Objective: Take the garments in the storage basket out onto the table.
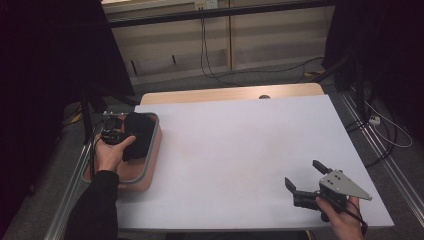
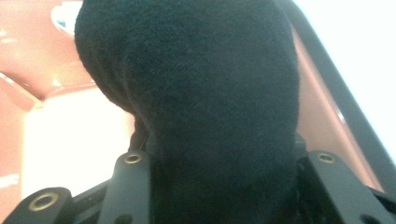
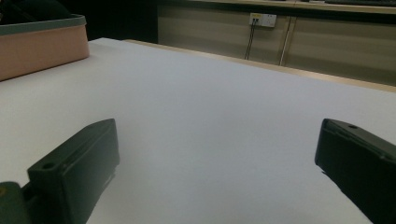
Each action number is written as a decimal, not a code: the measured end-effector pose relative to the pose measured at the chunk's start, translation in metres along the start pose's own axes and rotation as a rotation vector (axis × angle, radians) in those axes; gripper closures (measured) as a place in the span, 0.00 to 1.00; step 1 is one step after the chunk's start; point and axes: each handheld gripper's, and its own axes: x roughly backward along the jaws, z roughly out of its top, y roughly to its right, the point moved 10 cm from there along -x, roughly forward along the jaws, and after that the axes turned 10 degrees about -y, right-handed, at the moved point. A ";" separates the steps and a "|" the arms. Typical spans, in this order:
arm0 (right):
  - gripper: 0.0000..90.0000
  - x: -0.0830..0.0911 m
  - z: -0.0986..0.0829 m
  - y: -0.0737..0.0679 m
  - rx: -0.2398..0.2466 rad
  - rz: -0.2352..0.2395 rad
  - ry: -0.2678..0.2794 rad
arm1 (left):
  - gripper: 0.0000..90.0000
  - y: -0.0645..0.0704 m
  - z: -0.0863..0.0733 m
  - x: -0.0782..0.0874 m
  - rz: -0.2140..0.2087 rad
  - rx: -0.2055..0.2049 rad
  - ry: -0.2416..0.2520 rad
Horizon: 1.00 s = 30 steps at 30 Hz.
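The bench has a white top, with a bare wooden strip along its far edge. A pink bin with a grey rim sits at its left edge, toward the near corner.

The left gripper sits at the far left of the high view, held from behind by a hand whose dark-sleeved forearm rises from the bottom edge; in the left gripper view its two black jaws stand apart with dark material clamped between them. The right gripper rests low at the near right, gripped by a hand at the bottom edge, pointing left and away from the person with its jaws spread wide and nothing between them
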 end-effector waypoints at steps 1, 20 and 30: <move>0.00 0.000 0.000 0.000 0.003 -0.003 -0.001 | 0.60 0.000 0.001 0.002 0.005 0.003 0.017; 0.00 0.000 0.000 -0.001 0.006 0.000 0.001 | 0.59 0.003 0.003 0.033 0.045 -0.037 0.263; 0.00 0.000 0.001 -0.002 0.011 0.002 0.003 | 0.59 0.008 0.010 0.041 0.041 -0.077 0.393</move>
